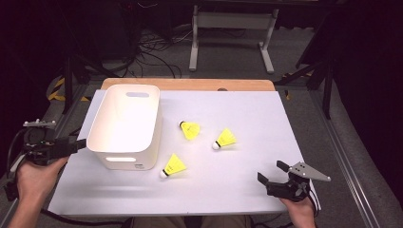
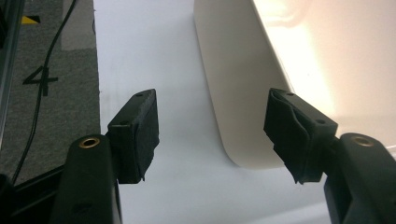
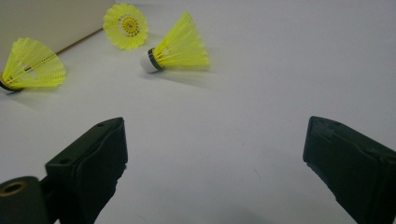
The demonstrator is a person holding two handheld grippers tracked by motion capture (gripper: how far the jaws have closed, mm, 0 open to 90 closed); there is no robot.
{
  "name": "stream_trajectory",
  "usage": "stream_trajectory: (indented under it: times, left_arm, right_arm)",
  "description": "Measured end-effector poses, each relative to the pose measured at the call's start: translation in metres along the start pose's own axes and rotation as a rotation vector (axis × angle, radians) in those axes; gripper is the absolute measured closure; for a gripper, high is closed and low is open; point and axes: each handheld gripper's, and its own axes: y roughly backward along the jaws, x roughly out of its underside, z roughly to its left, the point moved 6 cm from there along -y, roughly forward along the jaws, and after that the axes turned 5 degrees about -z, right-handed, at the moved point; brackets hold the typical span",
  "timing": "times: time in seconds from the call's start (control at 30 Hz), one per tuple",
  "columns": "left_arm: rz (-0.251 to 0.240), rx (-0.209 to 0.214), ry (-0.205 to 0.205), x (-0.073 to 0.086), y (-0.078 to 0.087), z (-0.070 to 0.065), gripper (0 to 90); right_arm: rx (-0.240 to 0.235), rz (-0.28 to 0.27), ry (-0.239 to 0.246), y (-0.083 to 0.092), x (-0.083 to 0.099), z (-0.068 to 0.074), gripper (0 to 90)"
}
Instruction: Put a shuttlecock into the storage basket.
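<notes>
- Your left gripper [image 1: 78, 143] sits at the white bin's [image 1: 124, 124] near-left corner, jaws apart astride the wall, not pinching it.
- Your right gripper [image 1: 272, 175] is spread wide, empty.
- The three shuttlecocks lie right of the bin; the rightmost shuttlecock [image 1: 225, 139], cork toward you, lies closest to your right gripper.

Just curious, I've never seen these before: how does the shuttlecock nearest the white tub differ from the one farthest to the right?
The shuttlecock nearest the tub lies close to the tub's front corner; the rightmost shuttlecock lies out on open table, farther back. Both are yellow with white tips, lying on their sides, tips pointing lower left, untouched.
</notes>
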Motion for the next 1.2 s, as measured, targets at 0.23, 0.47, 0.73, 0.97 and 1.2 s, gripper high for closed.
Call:
stream_trajectory:
  times: [0.23,0.47,0.73,0.97,1.2]
  left_arm:
    - [0.015,0.013,-0.010,-0.006,0.004,-0.004,37.1]
    - [0.008,0.028,-0.014,-0.013,0.007,-0.008,37.7]
    - [0.014,0.068,-0.038,-0.021,0.009,-0.022,37.6]
    - [0.033,0.095,-0.075,-0.025,0.004,-0.037,37.9]
    - [0.045,0.124,-0.111,-0.028,0.001,-0.054,38.0]
  right_arm:
    - [-0.002,0.002,0.000,0.000,0.000,0.000,6.8]
    - [-0.003,0.000,-0.002,0.000,0.000,0.000,6.8]
    - [-0.002,0.001,-0.001,0.000,0.000,0.000,6.8]
    - [-0.003,0.000,-0.003,0.000,0.000,0.000,6.9]
    - [-0.005,-0.001,-0.001,0.000,0.000,0.000,6.9]
